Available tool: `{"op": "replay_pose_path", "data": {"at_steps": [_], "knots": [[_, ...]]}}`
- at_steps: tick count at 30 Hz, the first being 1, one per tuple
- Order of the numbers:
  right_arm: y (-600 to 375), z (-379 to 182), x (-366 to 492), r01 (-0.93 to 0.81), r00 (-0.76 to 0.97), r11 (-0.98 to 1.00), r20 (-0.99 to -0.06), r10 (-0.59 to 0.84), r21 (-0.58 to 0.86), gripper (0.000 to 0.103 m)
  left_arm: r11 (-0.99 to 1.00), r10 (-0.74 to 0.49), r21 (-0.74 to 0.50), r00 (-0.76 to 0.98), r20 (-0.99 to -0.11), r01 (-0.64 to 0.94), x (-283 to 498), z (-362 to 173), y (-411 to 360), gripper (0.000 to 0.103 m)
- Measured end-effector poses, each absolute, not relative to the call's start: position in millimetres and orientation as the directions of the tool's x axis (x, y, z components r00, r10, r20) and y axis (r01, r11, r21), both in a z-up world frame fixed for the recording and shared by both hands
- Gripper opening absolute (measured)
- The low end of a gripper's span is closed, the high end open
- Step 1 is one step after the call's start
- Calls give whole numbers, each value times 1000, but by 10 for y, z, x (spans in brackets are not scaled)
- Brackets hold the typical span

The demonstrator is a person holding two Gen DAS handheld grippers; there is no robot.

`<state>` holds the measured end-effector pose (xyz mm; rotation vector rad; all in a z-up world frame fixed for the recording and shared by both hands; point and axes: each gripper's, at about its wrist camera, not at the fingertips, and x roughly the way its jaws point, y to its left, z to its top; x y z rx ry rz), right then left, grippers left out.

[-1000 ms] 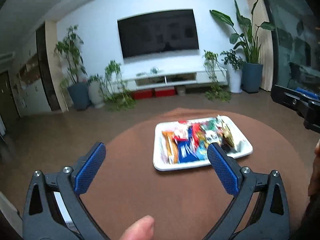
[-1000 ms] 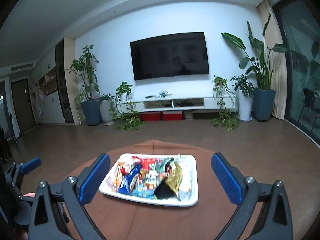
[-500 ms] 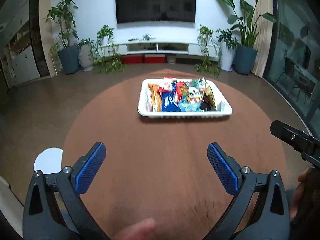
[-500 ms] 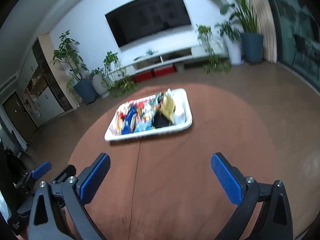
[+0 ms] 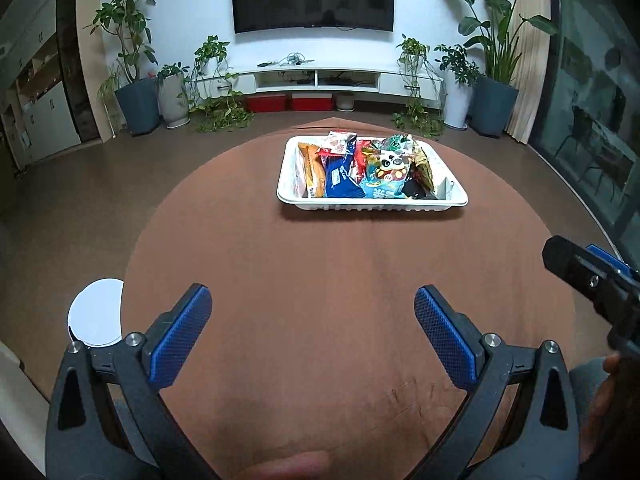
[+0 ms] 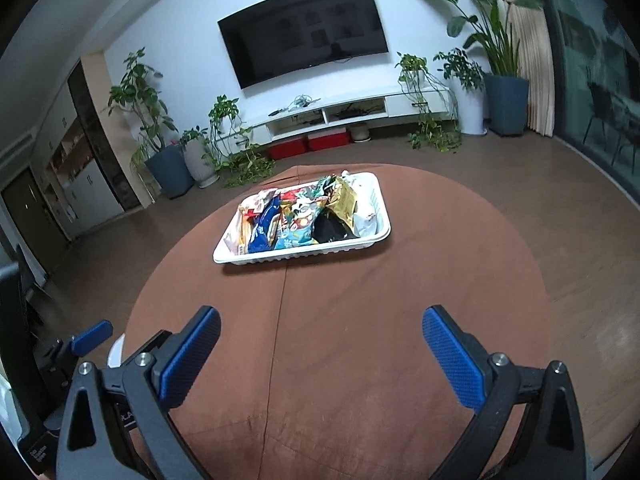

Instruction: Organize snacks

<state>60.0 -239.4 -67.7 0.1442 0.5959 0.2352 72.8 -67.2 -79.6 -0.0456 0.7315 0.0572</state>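
Hovering level above the table (image 5: pixel 320 280), both grippers' jaws spread wide, facing the snack tray (image 5: pixel 372 203)

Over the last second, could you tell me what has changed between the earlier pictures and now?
Both cameras tilted down and drew back: the white tray of snack packets now sits farther from the left gripper and right gripper, with more brown tablecloth showing. Nothing was grasped or released. Both grippers stayed open and empty; the packets stayed in the tray.

Both wrist fisheye cameras look forward over a round brown table (image 5: pixel 320 280), sharing the snack tray (image 5: pixel 372 203) at upper centre.
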Motion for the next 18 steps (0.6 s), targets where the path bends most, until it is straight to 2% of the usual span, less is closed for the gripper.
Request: {"op": "replay_pose_path", "data": {"at_steps": [5,18], "knots": [[-2234,-676,559,-177,807,977,-550,215,123,103,997,38,-19,737,-675,-68,768,-833,-648,103],[-2141,-748,563,-161,788,982,-586,189,100,103,997,48,-8,719,-694,-74,880,-973,-647,103]]}}
